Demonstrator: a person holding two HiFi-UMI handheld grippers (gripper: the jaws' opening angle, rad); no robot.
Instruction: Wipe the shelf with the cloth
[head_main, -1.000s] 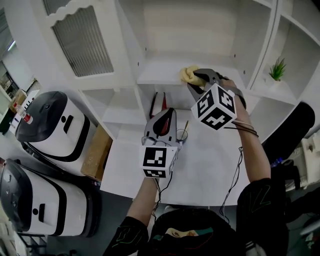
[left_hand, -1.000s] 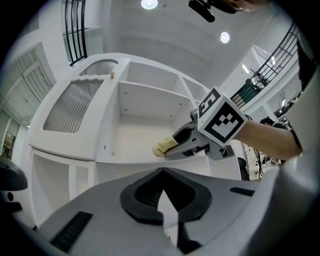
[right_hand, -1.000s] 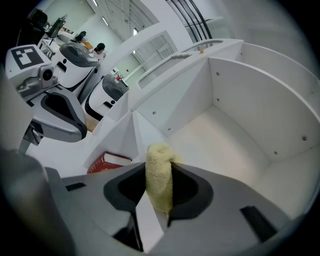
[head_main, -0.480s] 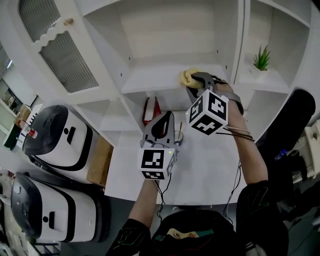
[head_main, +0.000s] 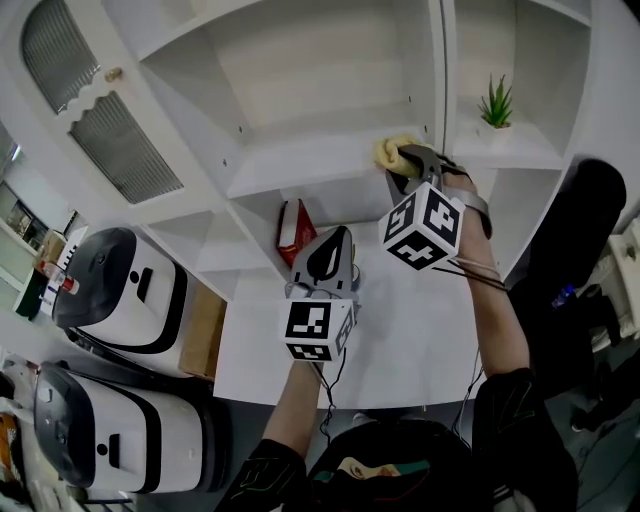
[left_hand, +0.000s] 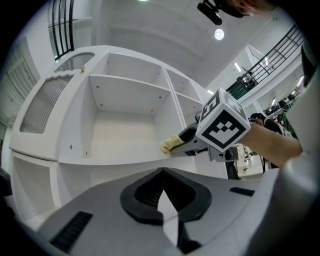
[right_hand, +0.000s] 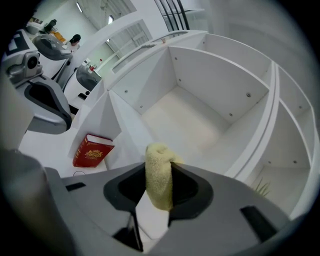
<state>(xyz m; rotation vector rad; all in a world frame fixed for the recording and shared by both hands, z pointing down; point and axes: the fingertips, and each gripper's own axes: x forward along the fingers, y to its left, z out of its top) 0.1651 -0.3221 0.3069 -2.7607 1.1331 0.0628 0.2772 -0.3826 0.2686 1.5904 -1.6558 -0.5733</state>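
Now my right tongs (head_main: 401, 159) grip the yellow cloth (head_main: 388, 150) at the shelf's (head_main: 300, 160) front right corner; my left tongs (head_main: 334, 236) hang clenched, empty.

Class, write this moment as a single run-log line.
right hand-held gripper: shut on cloth | cloth: at shelf right end | left hand-held gripper: shut, empty

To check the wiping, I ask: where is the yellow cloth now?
In the head view, the cloth is clamped in the right gripper at the right end of the shelf, left of the small plant.
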